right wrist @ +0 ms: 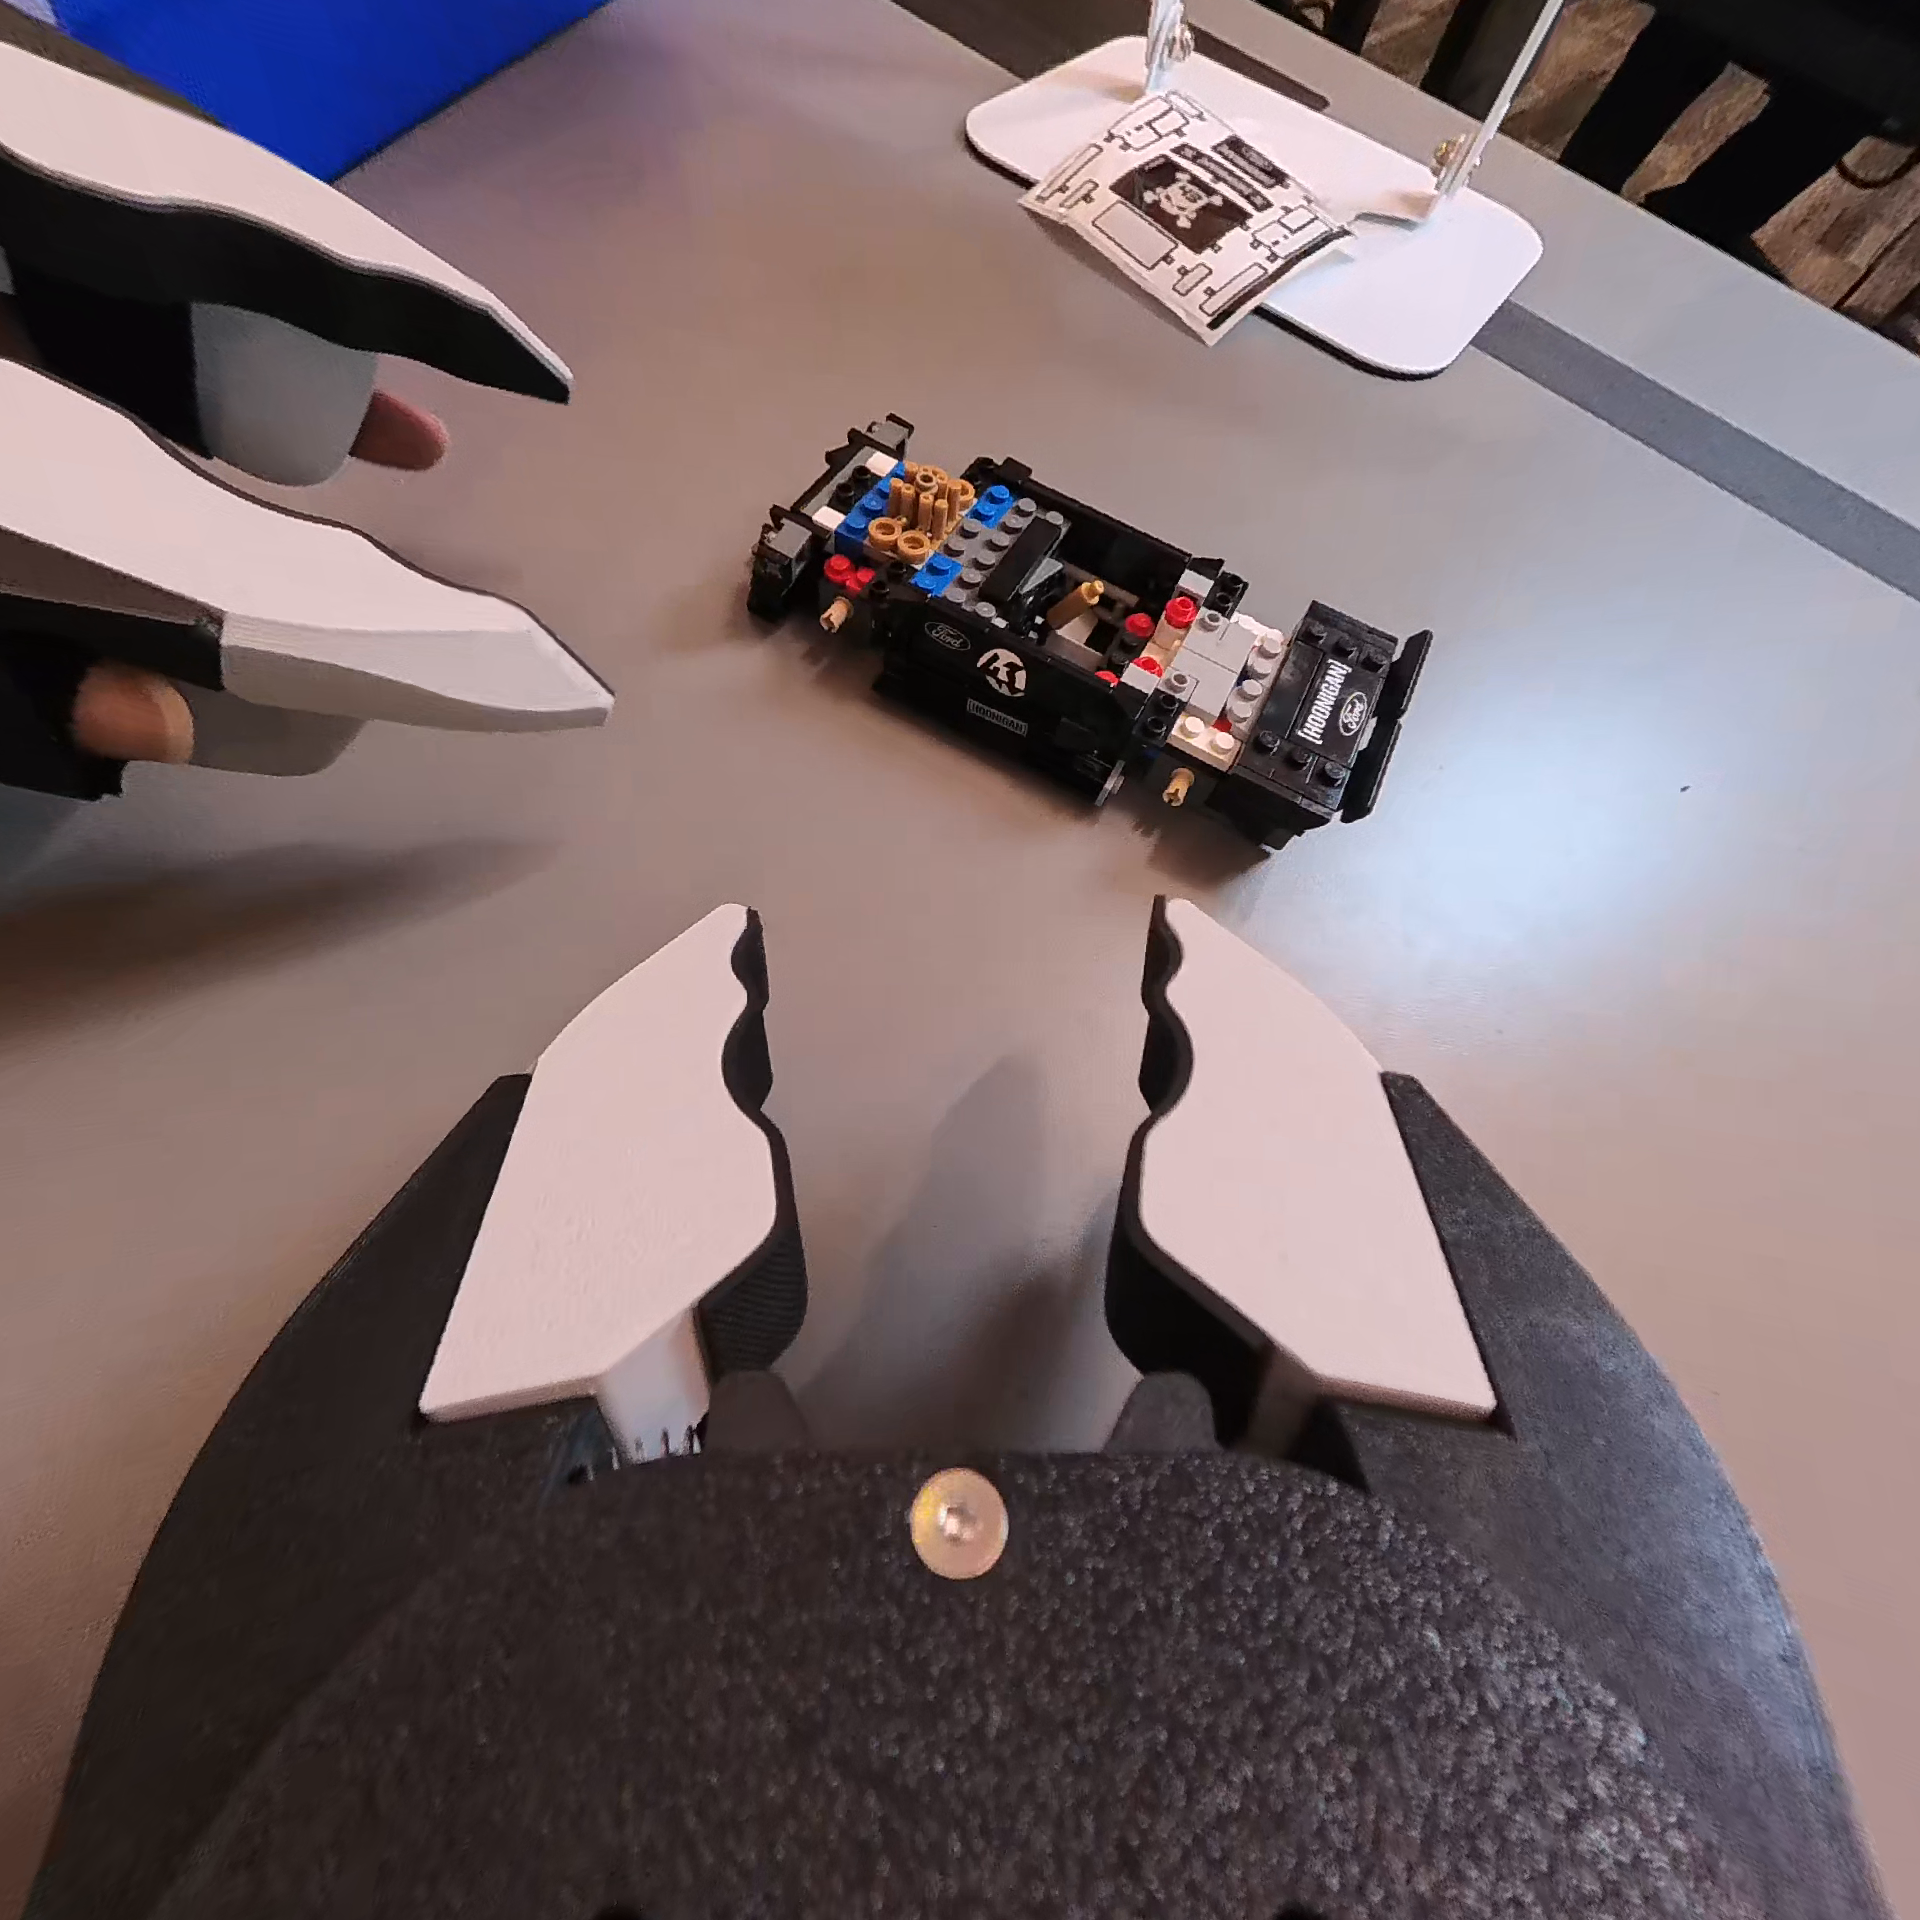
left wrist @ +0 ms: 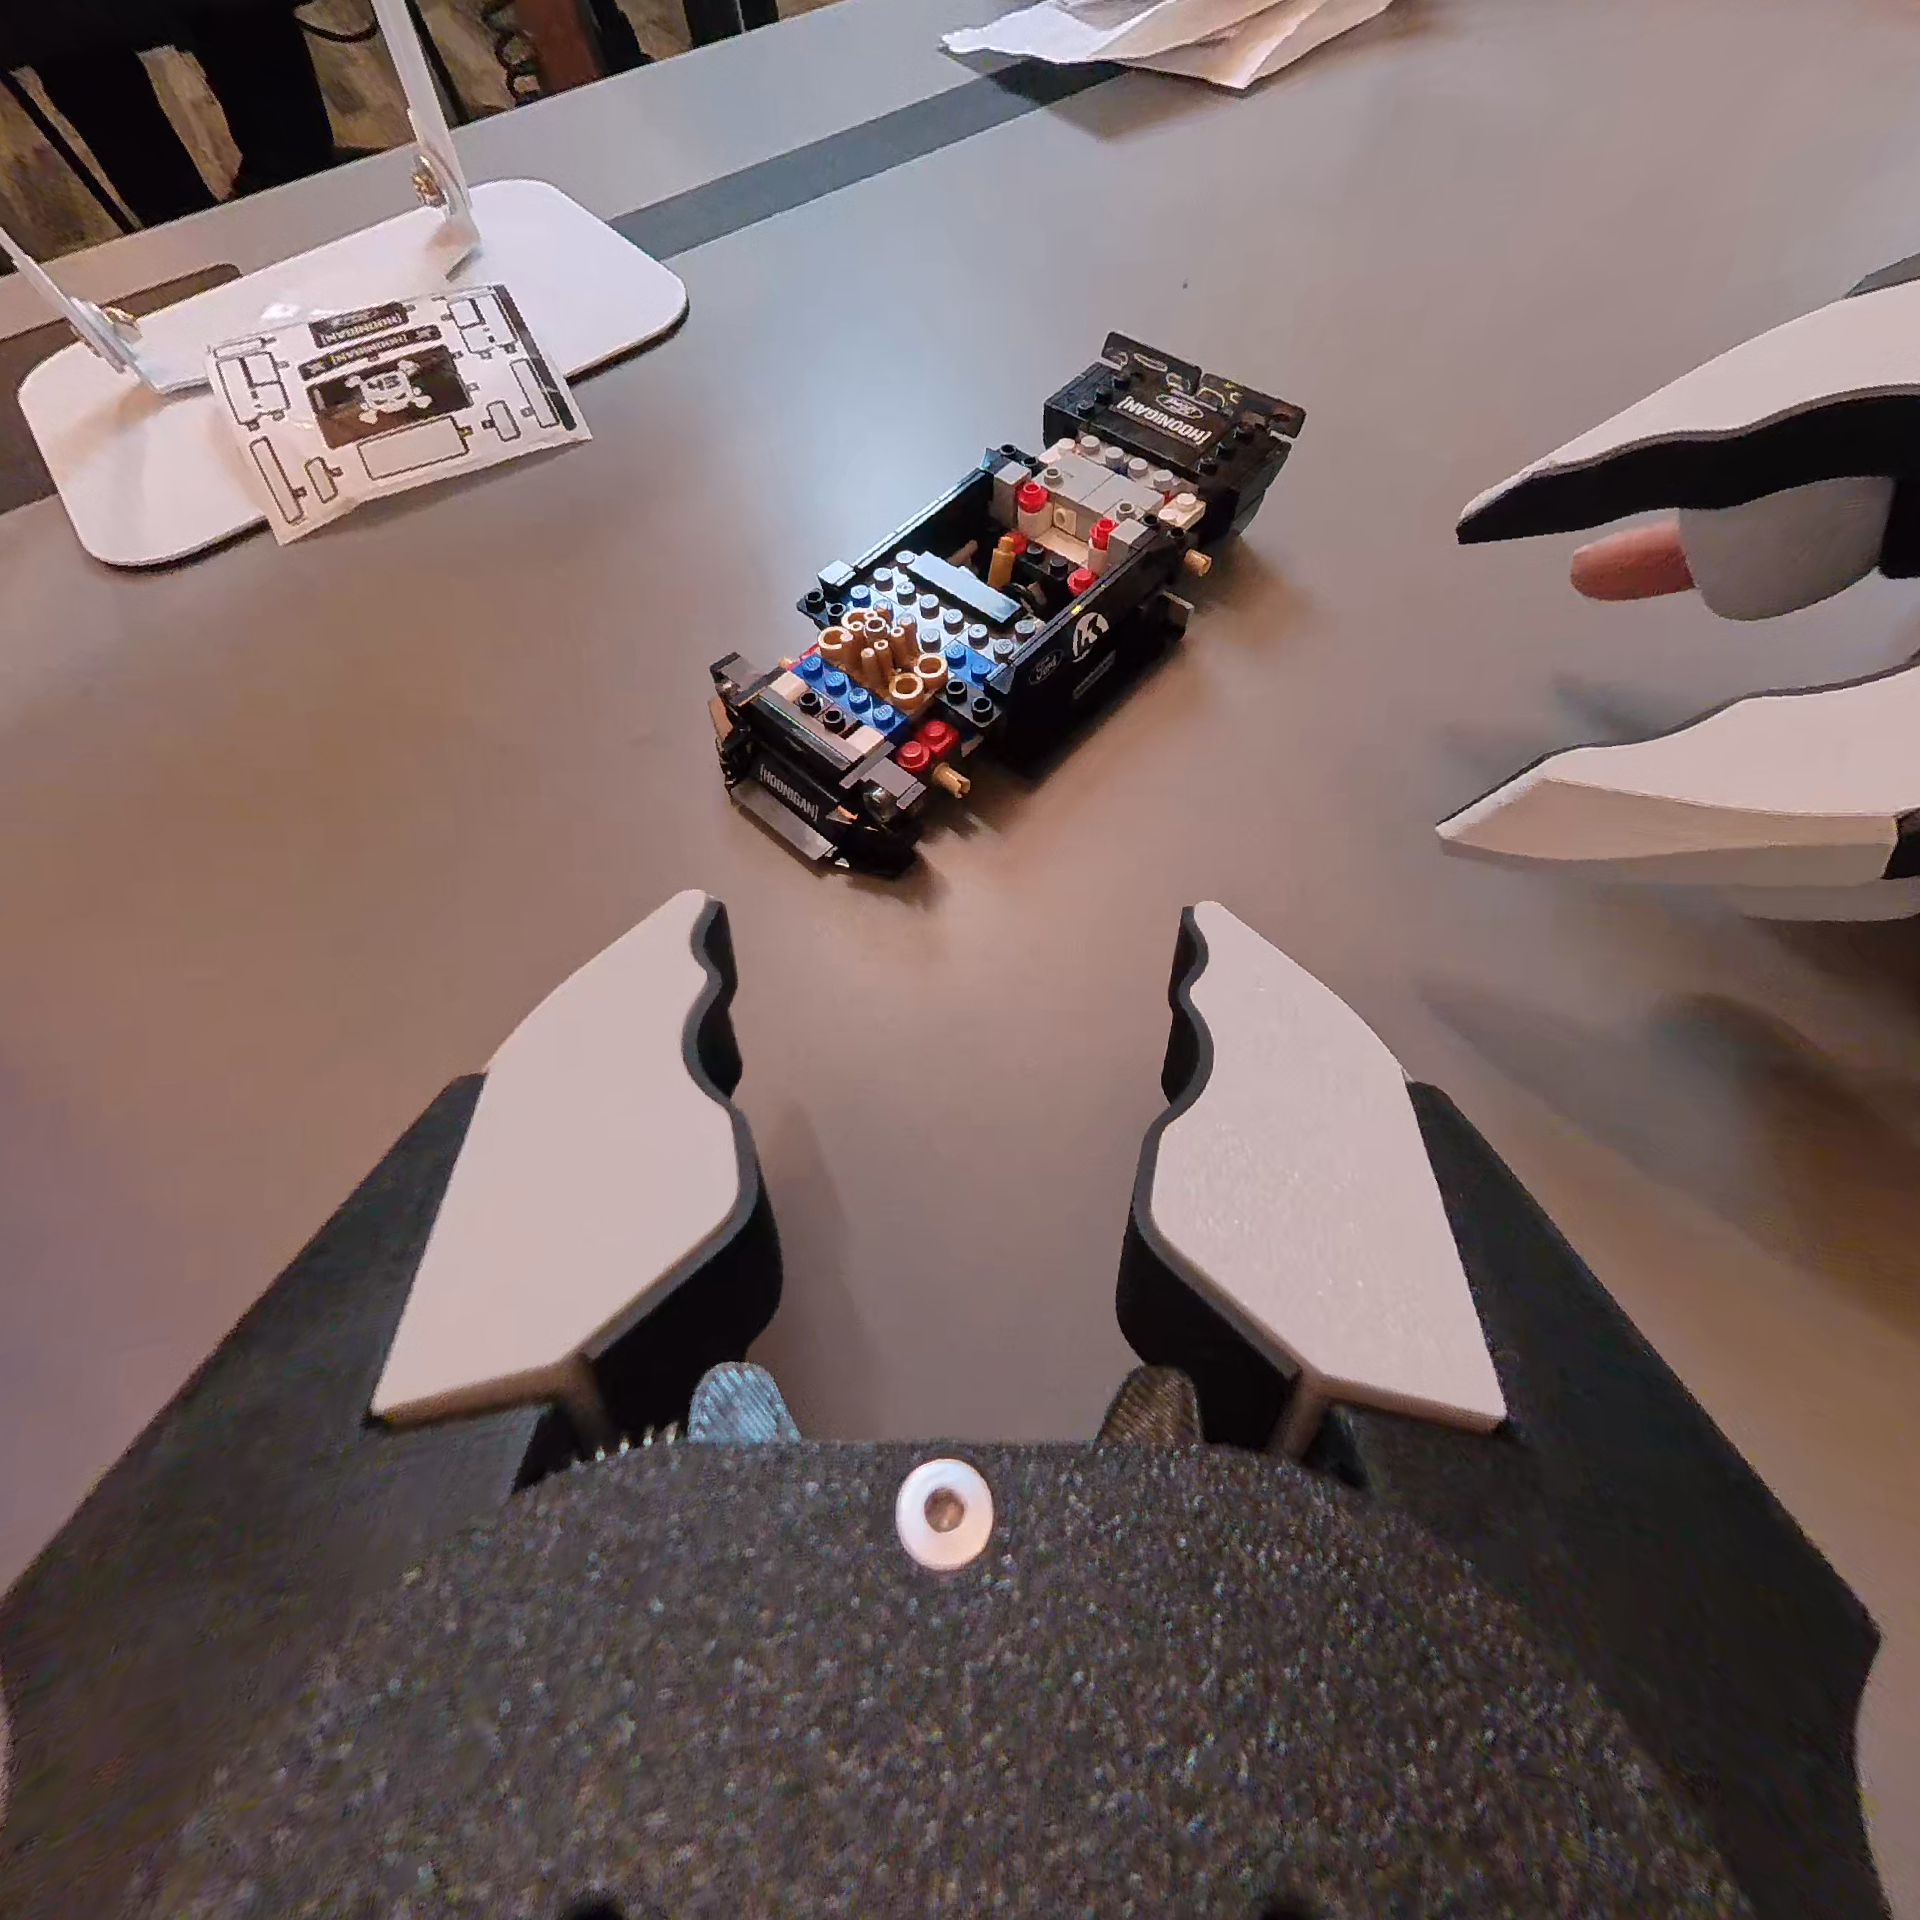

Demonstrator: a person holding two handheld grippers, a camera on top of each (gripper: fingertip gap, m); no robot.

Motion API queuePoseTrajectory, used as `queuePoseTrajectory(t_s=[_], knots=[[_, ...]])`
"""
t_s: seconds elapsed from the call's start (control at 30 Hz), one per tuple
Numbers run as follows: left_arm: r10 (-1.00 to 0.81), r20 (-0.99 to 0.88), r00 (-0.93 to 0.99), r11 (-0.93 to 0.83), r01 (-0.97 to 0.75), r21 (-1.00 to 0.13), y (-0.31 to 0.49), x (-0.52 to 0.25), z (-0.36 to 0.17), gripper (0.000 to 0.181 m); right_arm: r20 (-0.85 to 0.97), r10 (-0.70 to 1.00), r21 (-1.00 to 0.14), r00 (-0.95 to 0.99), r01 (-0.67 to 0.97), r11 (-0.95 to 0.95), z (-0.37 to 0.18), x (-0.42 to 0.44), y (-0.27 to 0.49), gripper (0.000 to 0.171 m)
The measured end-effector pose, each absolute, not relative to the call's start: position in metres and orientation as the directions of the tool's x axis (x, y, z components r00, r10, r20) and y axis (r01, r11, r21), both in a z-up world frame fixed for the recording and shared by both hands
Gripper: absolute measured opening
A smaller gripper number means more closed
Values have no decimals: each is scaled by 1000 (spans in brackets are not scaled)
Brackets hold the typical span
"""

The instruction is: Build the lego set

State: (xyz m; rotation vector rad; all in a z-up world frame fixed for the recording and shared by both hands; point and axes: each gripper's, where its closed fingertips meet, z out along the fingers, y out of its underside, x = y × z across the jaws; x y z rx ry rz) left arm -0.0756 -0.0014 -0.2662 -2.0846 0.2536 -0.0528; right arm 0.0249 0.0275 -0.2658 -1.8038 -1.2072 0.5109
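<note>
1. Your left gripper [left wrist: 951, 925] is nearest in its own view: its jaws stand apart and hold nothing, above the bare grey table [left wrist: 312, 883].
2. Your right gripper [right wrist: 954, 920] is the same in its own view, jaws apart and empty. In the left wrist view it comes in from the right edge, also parted.
3. Ahead of both grippers lies the half-built lego car [left wrist: 1003, 603], flat on the table and touched by neither gripper. It has no wheels and no roof yet; the axle pins stick out at the sides.
4. The relation that matters: the long axis of the car runs diagonally. From the left gripper the front bumper is the near end and the rear wing the far end, up and to the right. From the right gripper you see the car's side, front to your left, rear to your right.
5. I judge that both grippers are about equally near, so either could reach it first.
6. Farther away, a sticker sheet [left wrist: 390, 400] lies partly on the white base of a stand [left wrist: 582, 281].
7. At the far edge lie some white papers [left wrist: 1143, 36]. No loose bricks are visible.
</note>
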Motion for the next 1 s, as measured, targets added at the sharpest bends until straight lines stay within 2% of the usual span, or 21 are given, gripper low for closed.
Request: queuePoseTrajectory(t_s=[0.17, 0.33, 0.5, 0.63, 0.83, 1.0], knots=[[-184, -65, 981, -464, -144, -874, -1, -78, -262, 79, 139, 880, -849, 454, 512, -130, -262, 25, 29, 76], [-190, -35, 981, -455, -119, -883, -2, -78, -258, 73, 138, 876, -866, 463, 485, -120, -256, 25, 30, 72], [-218, -7, 976, -355, -86, -931, -3, -84, -218, 75, 103, 887, -902, 451, 419, -108, -237, 16, 33, 71], [-191, -35, 981, -268, -86, -960, 9, -106, -181, 77, 155, 882, -938, 445, 346, -10, -200, 3, 46, 71], [-156, -72, 985, -108, -90, -990, 41, -128, -110, 73, 316, 818, -941, 480, 270, 205, -107, -26, 92, 74], [-122, -25, 992, -21, -27, -999, 86, -144, -67, 72, 284, 801, -958, 527, 185, 218, -59, -63, 141, 76]])
